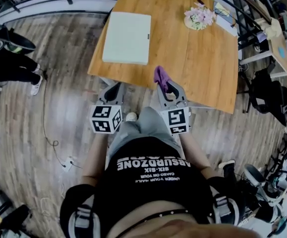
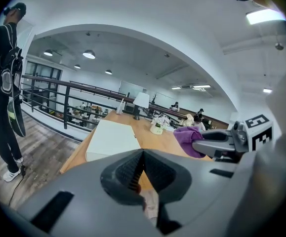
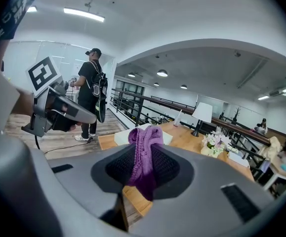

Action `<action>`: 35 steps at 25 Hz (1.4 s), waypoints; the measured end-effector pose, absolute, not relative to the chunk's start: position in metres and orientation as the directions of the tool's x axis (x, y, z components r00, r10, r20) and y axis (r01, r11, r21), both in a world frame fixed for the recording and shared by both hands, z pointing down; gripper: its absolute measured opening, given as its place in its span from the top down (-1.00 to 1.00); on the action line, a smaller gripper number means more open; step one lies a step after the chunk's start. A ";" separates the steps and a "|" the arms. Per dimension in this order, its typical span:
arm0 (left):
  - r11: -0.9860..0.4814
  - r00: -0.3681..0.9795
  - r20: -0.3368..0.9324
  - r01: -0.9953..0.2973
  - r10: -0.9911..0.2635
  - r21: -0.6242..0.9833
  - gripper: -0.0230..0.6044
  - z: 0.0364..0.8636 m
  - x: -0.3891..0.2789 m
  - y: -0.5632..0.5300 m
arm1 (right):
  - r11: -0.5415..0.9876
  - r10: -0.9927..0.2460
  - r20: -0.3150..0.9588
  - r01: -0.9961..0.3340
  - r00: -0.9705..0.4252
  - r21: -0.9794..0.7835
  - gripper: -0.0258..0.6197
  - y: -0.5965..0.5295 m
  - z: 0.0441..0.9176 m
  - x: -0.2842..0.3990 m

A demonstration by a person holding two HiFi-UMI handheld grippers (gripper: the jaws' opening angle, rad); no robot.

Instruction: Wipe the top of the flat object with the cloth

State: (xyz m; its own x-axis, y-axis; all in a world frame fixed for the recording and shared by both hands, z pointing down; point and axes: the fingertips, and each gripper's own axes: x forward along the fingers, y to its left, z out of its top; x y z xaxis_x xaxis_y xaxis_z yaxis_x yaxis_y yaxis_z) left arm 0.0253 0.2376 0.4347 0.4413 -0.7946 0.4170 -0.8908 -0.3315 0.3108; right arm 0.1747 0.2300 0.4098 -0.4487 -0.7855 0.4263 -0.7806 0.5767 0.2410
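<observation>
A flat white box (image 1: 127,37) lies on the left part of the wooden table (image 1: 202,58); it also shows as the white box (image 2: 110,135) in the left gripper view and the white box (image 3: 133,132) in the right one. My right gripper (image 1: 164,87) is shut on a purple cloth (image 1: 160,77) at the table's near edge, right of the box. The purple cloth (image 3: 143,154) hangs pinched between its jaws and also shows as the cloth (image 2: 189,137) from the left. My left gripper (image 1: 111,90) is shut and empty, below the box.
A pot of flowers (image 1: 200,17) and papers (image 1: 226,18) sit at the table's far right. A person in black (image 3: 91,90) stands on the wooden floor to the left. A cable (image 1: 54,143) lies on the floor. Chairs and desks (image 1: 272,48) crowd the right side.
</observation>
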 end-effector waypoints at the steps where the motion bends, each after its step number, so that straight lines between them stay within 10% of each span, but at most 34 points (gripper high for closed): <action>1: -0.325 0.437 0.420 -0.892 -0.795 0.313 0.88 0.437 0.024 0.235 | 0.576 -0.786 0.429 -0.780 -0.446 0.244 0.61 0.226 0.411 0.177; 35: -0.273 0.357 0.528 -0.933 -0.770 0.233 0.88 0.473 -0.073 0.037 | 0.596 -0.798 0.417 -0.675 -0.435 0.435 0.60 -0.039 0.426 0.136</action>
